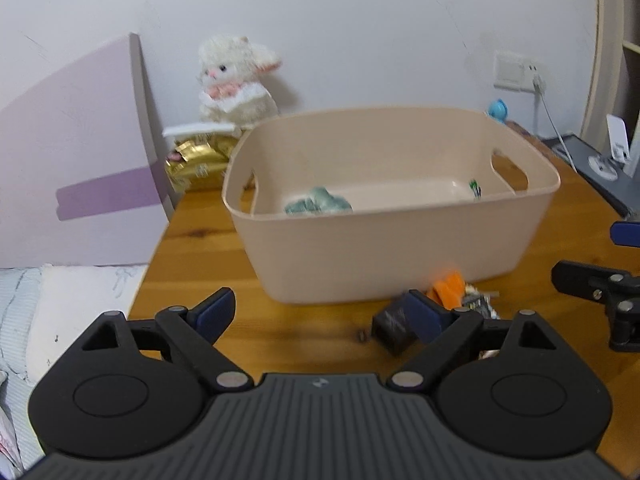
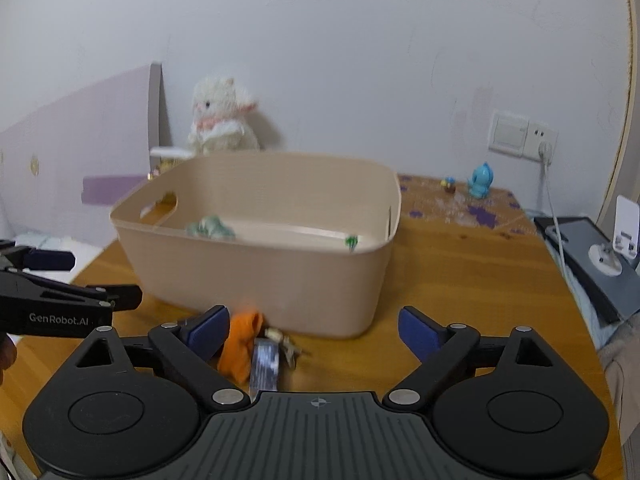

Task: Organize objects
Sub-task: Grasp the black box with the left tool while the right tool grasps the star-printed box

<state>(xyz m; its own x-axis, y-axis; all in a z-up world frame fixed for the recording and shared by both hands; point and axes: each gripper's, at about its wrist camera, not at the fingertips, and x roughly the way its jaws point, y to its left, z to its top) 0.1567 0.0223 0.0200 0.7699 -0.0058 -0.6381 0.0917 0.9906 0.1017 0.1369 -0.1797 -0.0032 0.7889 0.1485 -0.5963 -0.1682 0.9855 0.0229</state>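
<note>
A beige plastic bin point(image 1: 384, 264) point(image 2: 260, 280) stands on the wooden table point(image 1: 208, 240) point(image 2: 460, 280). In it lie a teal crumpled item point(image 1: 318, 205) point(image 2: 210, 227) and a small green item point(image 1: 475, 188) point(image 2: 351, 242). In front of the bin lie an orange item point(image 1: 450, 286) point(image 2: 240, 344), a dark packet point(image 1: 394, 328) point(image 2: 265, 364) and a small wrapped piece point(image 1: 478, 304) point(image 2: 286, 346). My left gripper point(image 1: 320, 316) point(image 2: 92, 276) is open with nothing in it; its right finger stands by the dark packet. My right gripper point(image 2: 312, 336) is open and empty too, just right of the orange item.
A white plush toy point(image 1: 236, 80) point(image 2: 220, 124) and a gold packet point(image 1: 196, 162) sit behind the bin. A blue figurine point(image 2: 480, 182) stands at the back right. A pale headboard panel point(image 1: 80, 160) rises on the left, bedding point(image 1: 60, 312) below. A dark tablet point(image 2: 588, 256) lies right.
</note>
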